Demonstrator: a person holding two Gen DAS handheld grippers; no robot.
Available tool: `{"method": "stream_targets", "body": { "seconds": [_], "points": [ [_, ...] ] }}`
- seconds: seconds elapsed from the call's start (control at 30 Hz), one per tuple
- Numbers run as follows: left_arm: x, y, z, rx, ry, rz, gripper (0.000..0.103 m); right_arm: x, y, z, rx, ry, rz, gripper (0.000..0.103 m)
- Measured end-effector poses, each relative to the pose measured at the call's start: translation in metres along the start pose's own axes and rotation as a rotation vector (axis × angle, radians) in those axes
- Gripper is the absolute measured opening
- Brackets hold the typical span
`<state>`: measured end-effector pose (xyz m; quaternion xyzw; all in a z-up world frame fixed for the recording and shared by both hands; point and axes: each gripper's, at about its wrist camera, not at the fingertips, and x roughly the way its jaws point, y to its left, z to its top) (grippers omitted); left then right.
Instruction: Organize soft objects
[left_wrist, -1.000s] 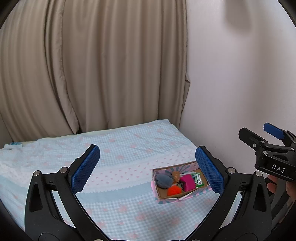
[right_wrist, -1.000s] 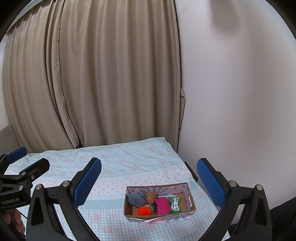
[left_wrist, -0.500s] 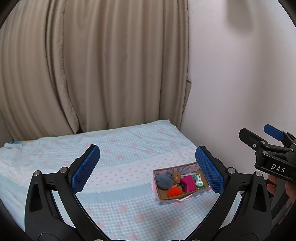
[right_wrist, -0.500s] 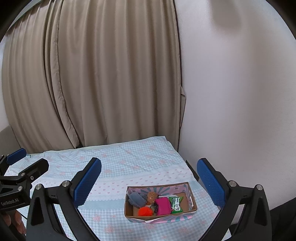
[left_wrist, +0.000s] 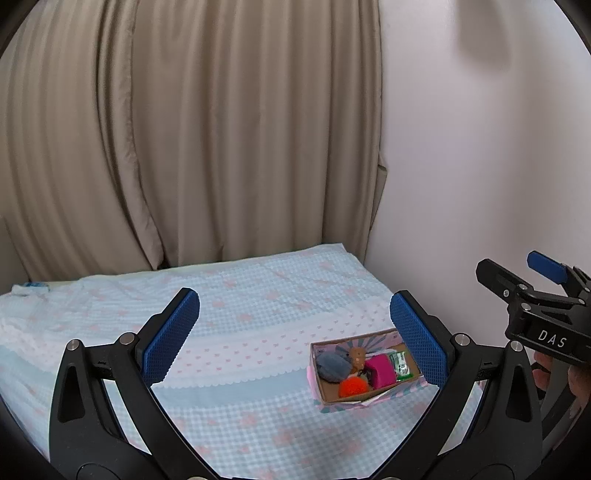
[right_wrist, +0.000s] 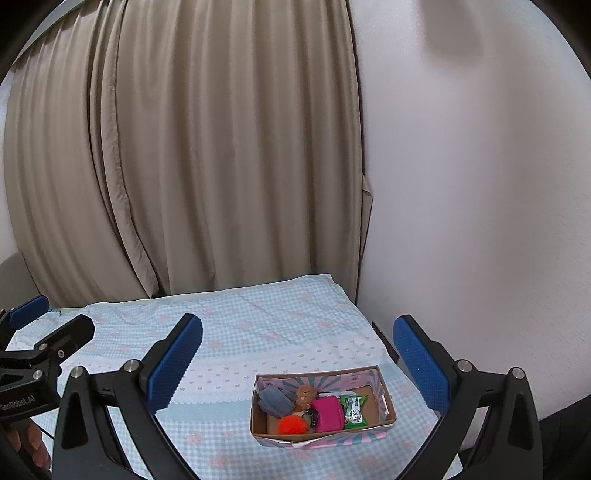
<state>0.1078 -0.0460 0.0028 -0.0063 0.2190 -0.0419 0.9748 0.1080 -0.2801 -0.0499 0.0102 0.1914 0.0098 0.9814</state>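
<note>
A shallow cardboard box (right_wrist: 388, 402) (left_wrist: 317, 373) lies on the bed's right side. It holds a grey soft toy (right_wrist: 275, 401) (left_wrist: 333, 365), a small brown plush (right_wrist: 304, 395), an orange pom-pom (right_wrist: 293, 424) (left_wrist: 354, 387), a pink pouch (right_wrist: 328, 412) (left_wrist: 382, 371) and a green packet (right_wrist: 353, 408) (left_wrist: 402, 363). My left gripper (left_wrist: 295, 332) is open and empty, held above the bed, left of the box. My right gripper (right_wrist: 298, 352) is open and empty, above and behind the box. Each gripper shows at the edge of the other's view.
The bed (left_wrist: 240, 314) has a light blue checked sheet with pink patterns. Beige curtains (left_wrist: 184, 129) hang behind it. A white wall (right_wrist: 461, 184) runs along the bed's right side, close to the box.
Both grippers have drifted slightly back and up, so the box sits a little lower and farther in the views. Nothing was grasped or released.
</note>
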Motion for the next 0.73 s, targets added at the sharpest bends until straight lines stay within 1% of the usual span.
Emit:
{"method": "stream_targets", "body": {
  "seconds": [0.33, 0.67, 0.73],
  "points": [
    [-0.0013, -0.0024, 0.0016, 0.006, -0.007, 0.0, 0.103, 0.0016, -0.0043, 0.0027, 0.008, -0.01, 0.001, 0.103],
    [-0.006, -0.0004, -0.0016, 0.003, -0.044, 0.033, 0.103, 0.0071, -0.0045, 0.0034, -0.009, 0.0, 0.008, 0.103],
    [-0.0048, 0.0003, -0.0022, 0.006, -0.041, 0.036, 0.103, 0.0098, -0.0047, 0.0029, -0.009, 0.008, 0.009, 0.103]
  ]
}}
